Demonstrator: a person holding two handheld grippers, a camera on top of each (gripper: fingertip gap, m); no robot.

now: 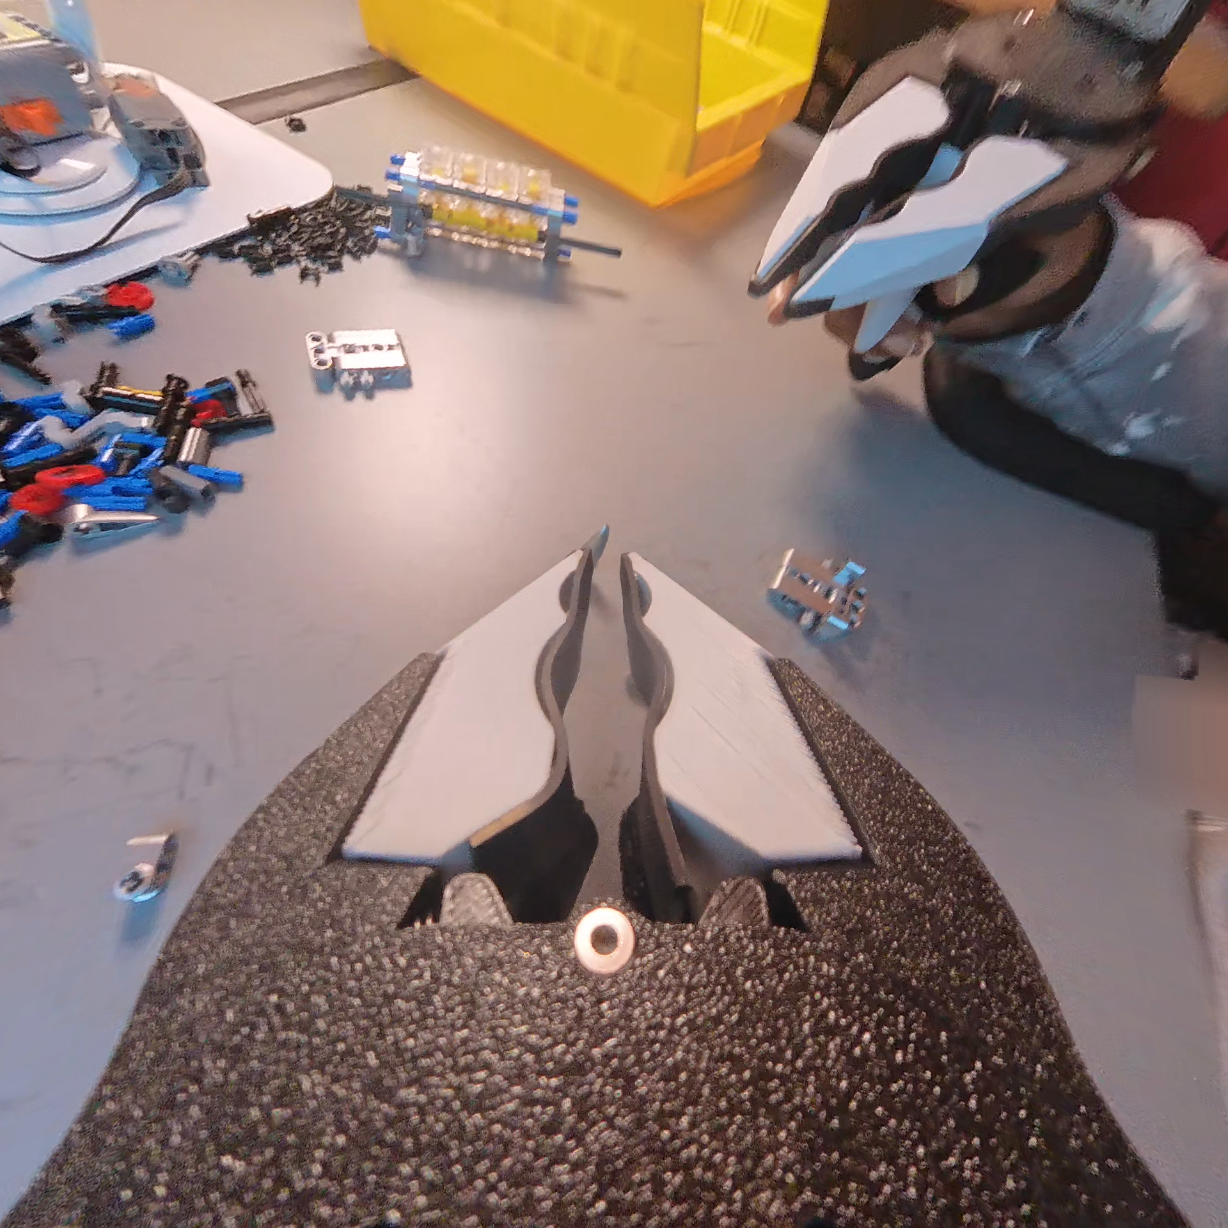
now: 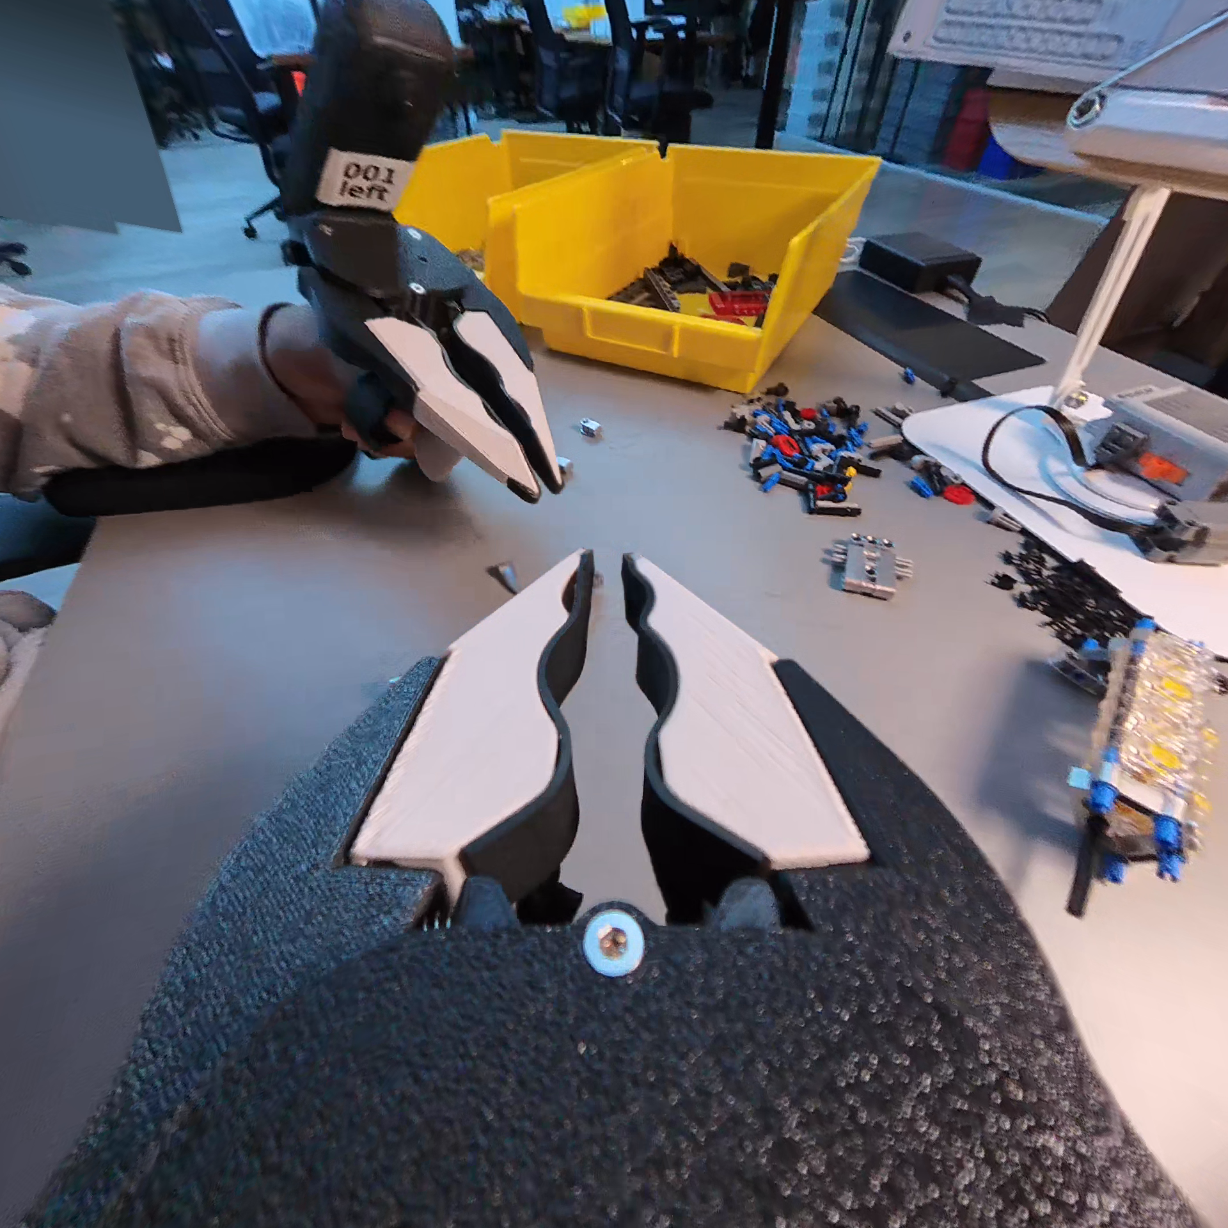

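Note:
My left gripper (image 1: pixel 607 557) hovers low over the grey table (image 1: pixel 465 478), its jaws a narrow slit apart. A thin grey sliver (image 1: pixel 602 537) shows at its left tip; I cannot tell if it is pinched. The left gripper also shows in the right wrist view (image 2: pixel 545 488). A small silver-grey block assembly (image 1: pixel 817 601) lies just to its right. My right gripper (image 2: pixel 607 565) is nearly closed, with a tiny grey piece (image 2: pixel 598 579) at its tips. It appears blurred at the upper right of the left wrist view (image 1: pixel 774 302), above the table.
Yellow bins (image 2: pixel 664 279) stand at the back. On the table are a clear, yellow and blue brick assembly (image 1: pixel 485 199), a flat grey assembly (image 1: pixel 362 352), a pile of blue, black and red pieces (image 1: pixel 100 452), black pins (image 1: pixel 312 232) and a white lamp base (image 2: pixel 997 432) with a motor. Some 10 centimetres of space lies between my two pairs of fingers. Both grippers' tips are roughly 15 centimetres from the flat grey assembly (image 1: pixel 362 352). Look for it in the right wrist view (image 2: pixel 866 564) too.

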